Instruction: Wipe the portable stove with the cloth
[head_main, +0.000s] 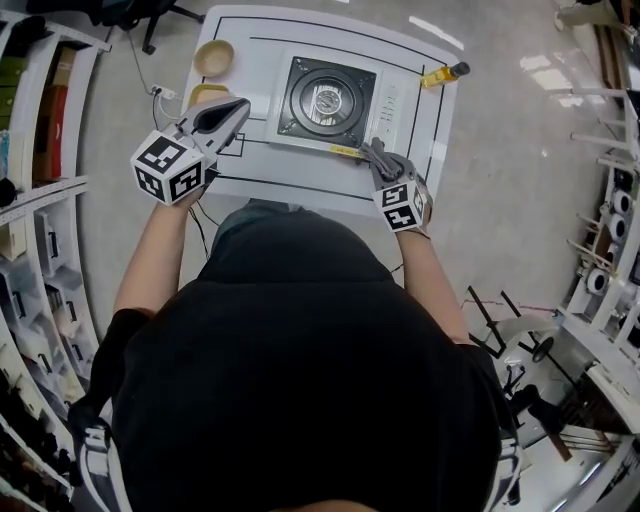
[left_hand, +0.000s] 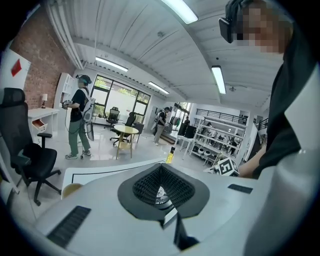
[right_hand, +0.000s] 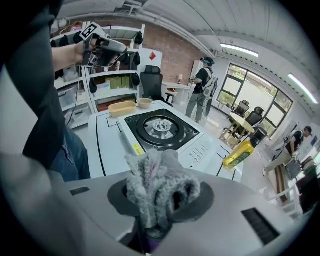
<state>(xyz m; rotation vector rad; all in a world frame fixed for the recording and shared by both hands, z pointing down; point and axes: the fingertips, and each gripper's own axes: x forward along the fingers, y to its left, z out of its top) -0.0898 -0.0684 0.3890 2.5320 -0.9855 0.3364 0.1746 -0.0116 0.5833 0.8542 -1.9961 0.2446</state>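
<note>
1. Your right tool (head_main: 379, 159) is pinching the cloth (right_hand: 159, 187). The grey, fluffy bundle stands bunched up between the jaws and spills out over both of them.
2. The portable stove (head_main: 327, 100) sits in the middle of the white counter (head_main: 432, 120), with its round burner (right_hand: 161, 126) facing up.
3. In the head view, the cloth-carrying tool is at the stove's near right corner, by the front edge where a yellow label (head_main: 345, 151) shows. Whether the cloth touches the stove there cannot be told.
4. In the right gripper view, the stove lies just beyond the cloth and a little to its left, and the control panel (right_hand: 199, 149) lies straight ahead.
5. Your left tool (head_main: 236, 108) has its jaws pressed together with nothing held between them. Only a thin slit shows between the ribbed black pads.
6. You hold that tool above the counter's near left part, left of the stove and apart from it, with its tip aimed towards the stove. The right gripper view shows it raised well above the counter.
7. A yellow bottle (head_main: 443, 74) lies on its side at the far right edge of the counter, well apart from the cloth.
8. A small bowl (head_main: 213, 58) and a yellow dish (head_main: 205, 93) sit at the far left of the counter, beyond your left tool.
</note>
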